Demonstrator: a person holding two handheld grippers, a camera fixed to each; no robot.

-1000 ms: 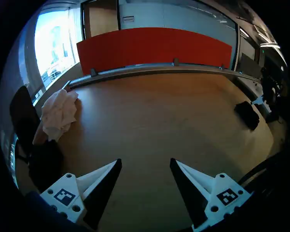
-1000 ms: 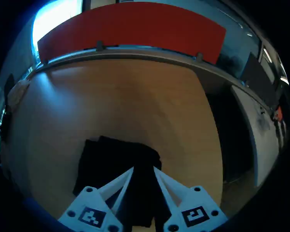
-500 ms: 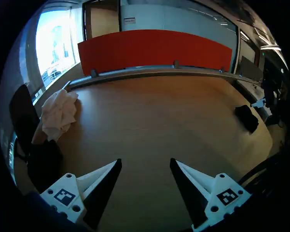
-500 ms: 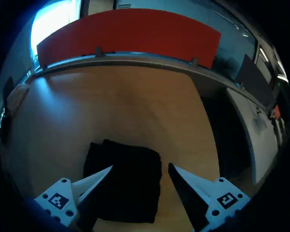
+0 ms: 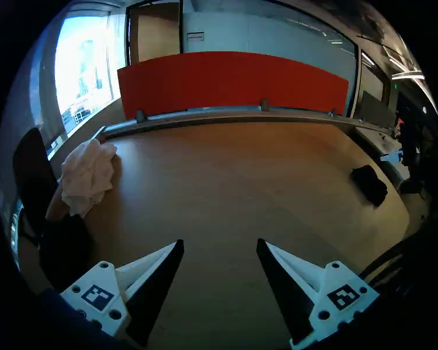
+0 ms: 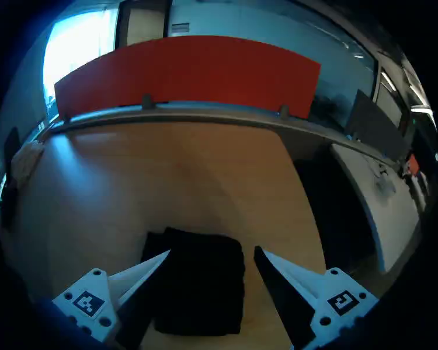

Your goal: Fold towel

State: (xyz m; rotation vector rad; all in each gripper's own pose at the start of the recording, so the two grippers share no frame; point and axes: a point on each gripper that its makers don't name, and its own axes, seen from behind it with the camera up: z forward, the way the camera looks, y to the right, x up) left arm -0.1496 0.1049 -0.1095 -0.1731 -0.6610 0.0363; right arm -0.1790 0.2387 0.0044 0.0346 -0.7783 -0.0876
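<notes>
Holding my right gripper (image 6: 212, 251) spread wide, I grip nothing. Its fingers hover over the black towel (image 6: 201, 283), which lies folded in a flat rectangle on the wooden table (image 6: 160, 169), near the table's right edge. My left gripper (image 5: 219, 242) is also spread and empty above the table. A crumpled white cloth (image 5: 87, 175) sits at the table's left edge.

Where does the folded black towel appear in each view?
Left gripper view: the folded black towel lies far right on the wooden table.
Right gripper view: it sits bottom centre, seen between the open fingers.
Shared landmark: the long red partition panel behind the table.
</notes>
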